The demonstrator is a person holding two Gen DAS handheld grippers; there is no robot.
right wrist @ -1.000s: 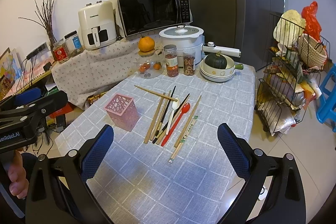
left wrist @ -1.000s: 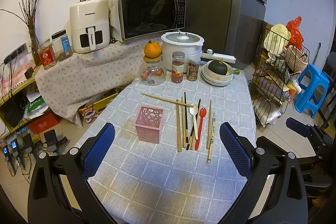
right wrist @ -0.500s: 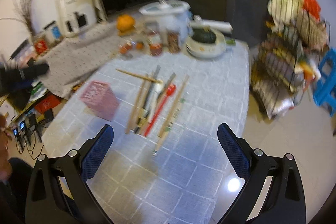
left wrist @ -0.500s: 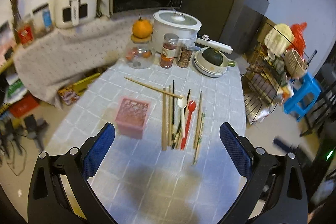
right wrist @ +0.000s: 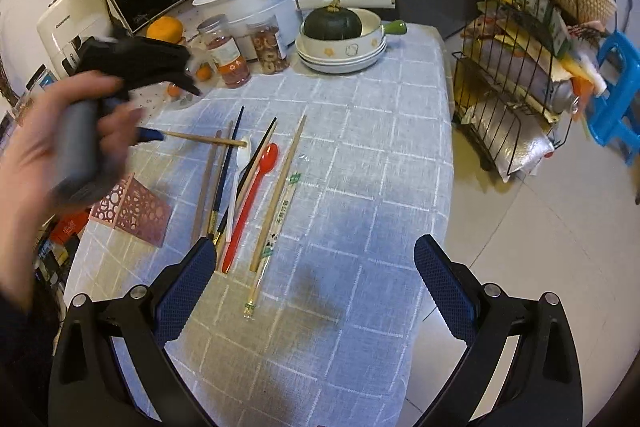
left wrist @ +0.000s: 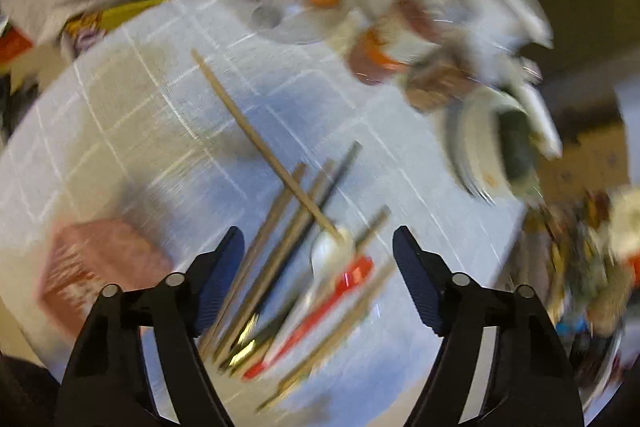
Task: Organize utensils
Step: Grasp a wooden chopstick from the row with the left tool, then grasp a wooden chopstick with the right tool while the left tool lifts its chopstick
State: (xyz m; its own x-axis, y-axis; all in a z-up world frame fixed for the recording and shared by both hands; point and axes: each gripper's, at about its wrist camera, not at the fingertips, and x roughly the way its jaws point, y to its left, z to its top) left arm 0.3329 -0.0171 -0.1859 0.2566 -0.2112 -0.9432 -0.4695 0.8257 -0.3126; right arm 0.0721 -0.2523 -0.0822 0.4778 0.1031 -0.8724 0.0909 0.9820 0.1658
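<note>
Several chopsticks, a white spoon and a red spoon lie side by side on the grey checked tablecloth. One wooden chopstick lies crosswise over them. A pink perforated holder stands to their left. My left gripper is open, low over the utensils, with the white spoon and red spoon between its fingers; this view is blurred. In the right wrist view it hovers by the crosswise chopstick. My right gripper is open and empty, above the table's near part.
Jars, a glass jar topped by an orange, a white cooker and stacked bowls holding a green squash line the table's far edge. A wire rack and blue stool stand at the right.
My left gripper has dropped down and forward close over the utensils, and its jaws have narrowed. My right gripper has risen and tilted down over the table.
</note>
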